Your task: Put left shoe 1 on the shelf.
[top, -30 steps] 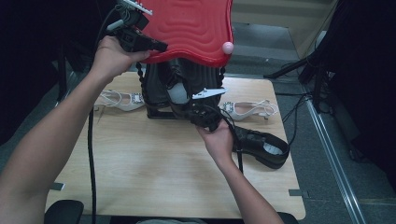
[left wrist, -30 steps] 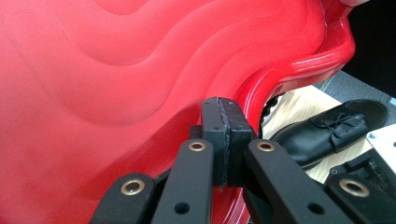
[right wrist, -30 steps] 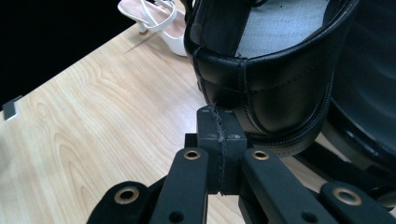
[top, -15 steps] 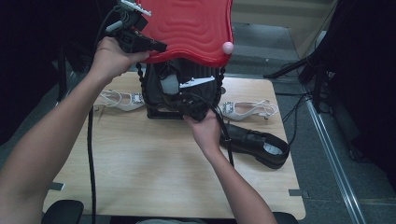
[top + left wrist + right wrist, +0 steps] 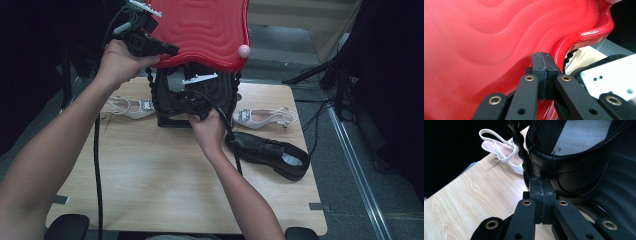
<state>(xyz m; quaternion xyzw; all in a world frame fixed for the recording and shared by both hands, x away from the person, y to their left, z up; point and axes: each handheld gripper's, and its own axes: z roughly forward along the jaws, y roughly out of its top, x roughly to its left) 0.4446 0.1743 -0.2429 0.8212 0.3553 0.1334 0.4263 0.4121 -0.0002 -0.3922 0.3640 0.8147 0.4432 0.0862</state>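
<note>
Black leather shoe with grey insole [image 5: 574, 170] sits in the mouth of the black ribbed case [image 5: 167, 97] at the table's far edge, heel collar towards the right gripper [image 5: 541, 182]; that gripper's tongs are together, nothing between the pads, tips just at the collar; can't tell if they touch it.

Change over the last second: right hand has come in from beside the second black leather shoe [image 5: 267, 152], which lies on the pale wooden table [image 5: 150, 175], to the case opening; that shoe hasn't shifted; left hand hasn't moved.

Left gripper [image 5: 167, 50] is up against the glossy red wavy lid [image 5: 200, 30], lid raised over the case; tongs together there too [image 5: 544, 56], no rim between the pads; looks like it props the lid rather than pinches it.

My read: right is nudging the first shoe deeper, not gripping; second shoe not yet packed.

White strappy sandals lie either side of the case, left [image 5: 127, 106] and right [image 5: 265, 116], untouched.
</note>
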